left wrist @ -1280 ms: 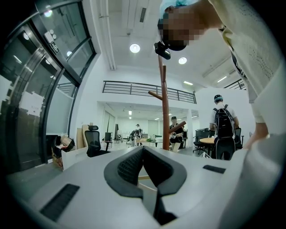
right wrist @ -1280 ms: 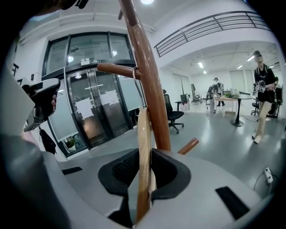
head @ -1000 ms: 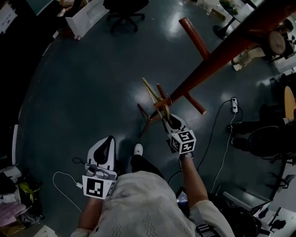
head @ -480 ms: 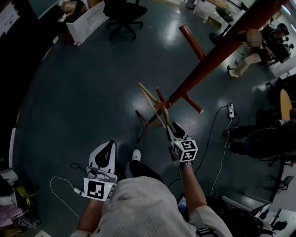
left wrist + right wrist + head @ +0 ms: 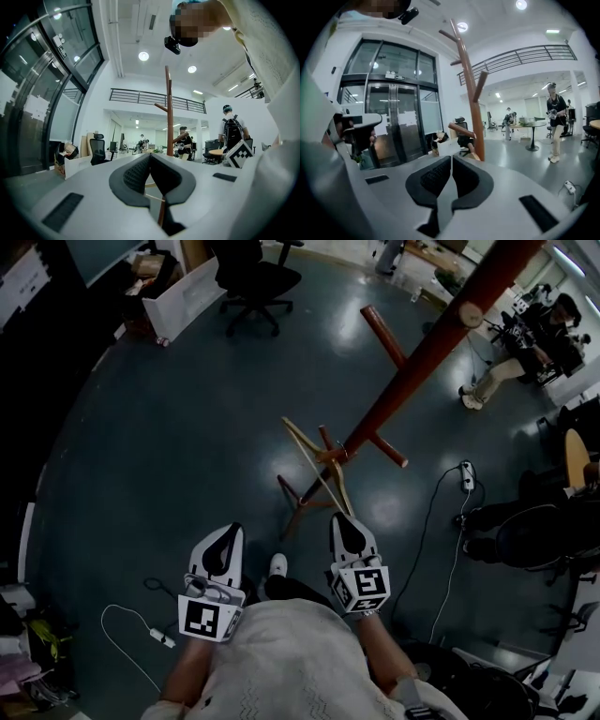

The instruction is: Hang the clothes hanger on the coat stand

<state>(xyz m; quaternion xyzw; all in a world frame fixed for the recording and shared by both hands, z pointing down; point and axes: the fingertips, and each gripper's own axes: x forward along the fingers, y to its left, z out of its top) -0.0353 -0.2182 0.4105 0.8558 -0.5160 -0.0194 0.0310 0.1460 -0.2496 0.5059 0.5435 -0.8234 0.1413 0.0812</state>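
The red-brown wooden coat stand (image 5: 412, 362) rises past me, its pegs and feet spread over the dark floor. A pale wooden clothes hanger (image 5: 314, 457) hangs from a low peg of the stand, free of both grippers. My right gripper (image 5: 339, 519) is just below the hanger and apart from it; its jaws are closing, nearly together, with nothing between them. My left gripper (image 5: 228, 531) is beside it, shut and empty. The left gripper view shows the stand (image 5: 168, 112) beyond the closed left gripper (image 5: 149, 157). The right gripper view shows the stand (image 5: 469, 93) past the right gripper (image 5: 451, 161).
A black office chair (image 5: 253, 273) and a white box (image 5: 183, 292) stand at the far side. A power strip with its cable (image 5: 466, 476) lies right of the stand. People are at desks at the far right (image 5: 525, 334). A white cable (image 5: 131, 629) lies left of me.
The right gripper has let go of the hanger and drawn back toward me, closing its jaws. The hanger stays on the stand's peg. The left gripper has barely moved.
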